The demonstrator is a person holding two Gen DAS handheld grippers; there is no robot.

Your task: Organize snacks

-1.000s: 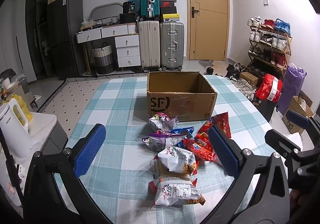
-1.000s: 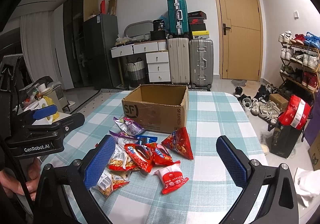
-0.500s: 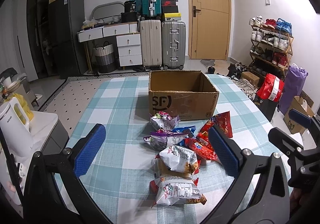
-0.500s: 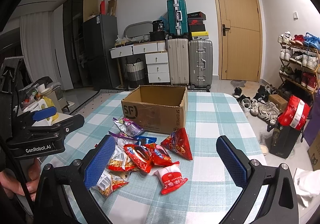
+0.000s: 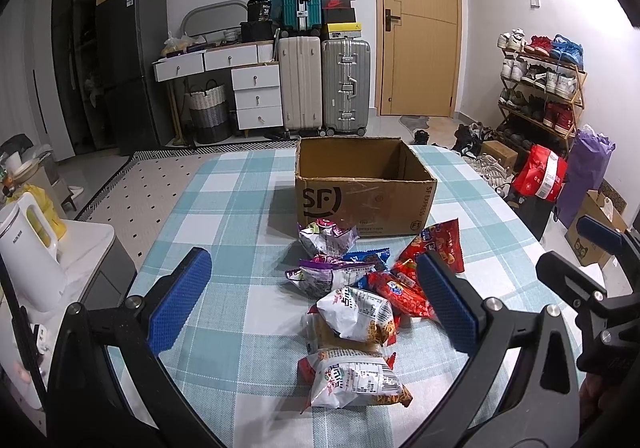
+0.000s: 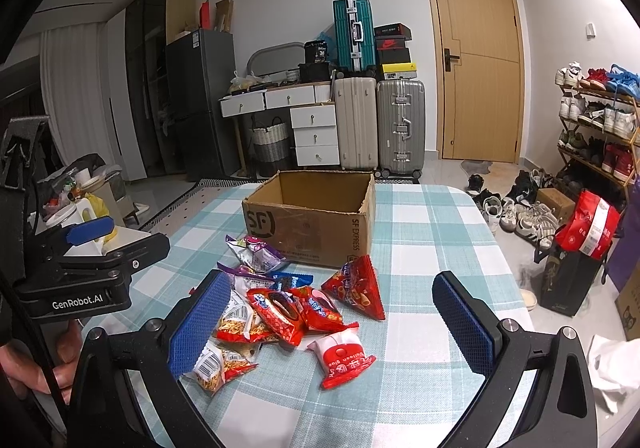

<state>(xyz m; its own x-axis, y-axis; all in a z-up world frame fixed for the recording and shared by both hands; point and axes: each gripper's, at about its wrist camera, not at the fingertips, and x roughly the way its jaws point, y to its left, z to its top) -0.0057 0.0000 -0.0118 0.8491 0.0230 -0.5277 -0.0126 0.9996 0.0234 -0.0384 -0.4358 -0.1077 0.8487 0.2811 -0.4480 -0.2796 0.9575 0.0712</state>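
The left gripper (image 5: 312, 300) and the right gripper (image 6: 332, 318) both hover above the table with their blue-padded fingers spread wide apart, nothing between them. In the right wrist view the left blue pad (image 6: 200, 322) covers part of a white crinkled snack bag (image 6: 224, 358), so its full outline is hidden. The pile of foil snack packets (image 5: 360, 288) lies on the teal-and-white checked tablecloth (image 5: 224, 216), just in front of the open brown cardboard box (image 5: 362, 184), at 6 o'clock from it. A red triangular packet (image 6: 356, 288) sits at 5 o'clock of the box, close to its corner; a red-and-white small pouch (image 6: 340, 354) lies nearest the right gripper. Packet labels are too small to read. The box's floor is hidden behind its near wall. Beyond the table at 12 o'clock stand a cream suitcase (image 5: 300, 82) and a silver suitcase (image 5: 346, 84); a wooden shoe rack (image 5: 540, 88) stands at 2 o'clock.
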